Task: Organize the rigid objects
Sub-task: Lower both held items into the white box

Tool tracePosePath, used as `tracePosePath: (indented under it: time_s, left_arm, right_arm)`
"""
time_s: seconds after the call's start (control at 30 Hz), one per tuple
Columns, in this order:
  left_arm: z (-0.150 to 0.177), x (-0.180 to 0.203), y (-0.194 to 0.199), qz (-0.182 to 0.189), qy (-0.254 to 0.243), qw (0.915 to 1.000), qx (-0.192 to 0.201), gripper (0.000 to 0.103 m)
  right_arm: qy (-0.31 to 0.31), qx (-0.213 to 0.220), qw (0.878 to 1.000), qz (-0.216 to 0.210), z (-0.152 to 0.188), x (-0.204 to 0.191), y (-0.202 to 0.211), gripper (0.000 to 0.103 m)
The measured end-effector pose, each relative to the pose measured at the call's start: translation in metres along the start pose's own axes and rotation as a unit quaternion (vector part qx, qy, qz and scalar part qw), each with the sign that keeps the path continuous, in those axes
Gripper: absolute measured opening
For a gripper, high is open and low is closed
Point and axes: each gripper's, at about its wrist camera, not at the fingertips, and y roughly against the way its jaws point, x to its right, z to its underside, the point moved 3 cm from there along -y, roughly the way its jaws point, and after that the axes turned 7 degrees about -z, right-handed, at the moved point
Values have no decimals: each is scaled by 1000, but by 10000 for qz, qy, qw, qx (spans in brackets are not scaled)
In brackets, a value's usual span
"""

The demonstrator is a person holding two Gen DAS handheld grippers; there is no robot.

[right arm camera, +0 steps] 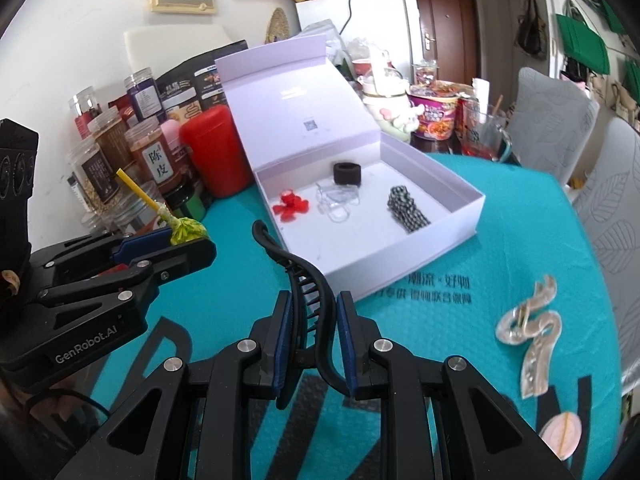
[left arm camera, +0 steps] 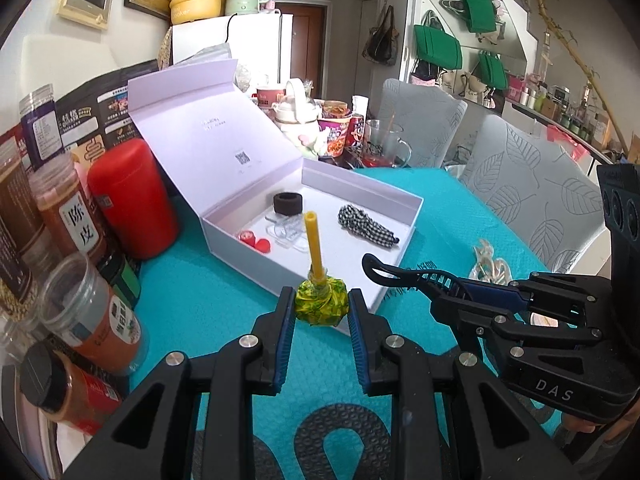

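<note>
Both grippers loaded: left gripper [left arm camera: 322, 312] clamps the wrapped lollipop [left arm camera: 321, 304] by its ball, right gripper [right arm camera: 312, 320] pinches the black hair claw [right arm camera: 308, 280], both aimed toward the open white box [left arm camera: 394, 240] mid-frame, probably for dropping in

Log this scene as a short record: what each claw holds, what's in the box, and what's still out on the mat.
left claw: shut on lollipop, stick up
right claw: shut on black hair clip
box: open, lid tilted back
in box: black ring, red clip, clear clips, checked scrunchie
on mat: pearly clip
beside box: red canister, jars
</note>
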Motion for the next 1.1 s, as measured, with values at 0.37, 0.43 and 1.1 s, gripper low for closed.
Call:
tracePosePath:
  time_s: [0.37, 0.43, 1.1]
  left_arm:
    - [-45, -9, -7, -24, -55, 9994, 335, 26]
    - [-53, -10, -10, -22, -62, 9992, 384, 26]
    - [-121, -10, -63, 41, 2, 9981, 623, 26]
  right_arm:
    - [185, 158, 9996, -128, -44, 1, -1, 22]
    - [183, 182, 9995, -152, -51, 3, -1, 22]
    - [272, 482, 9985, -36, -131, 43, -29, 22]
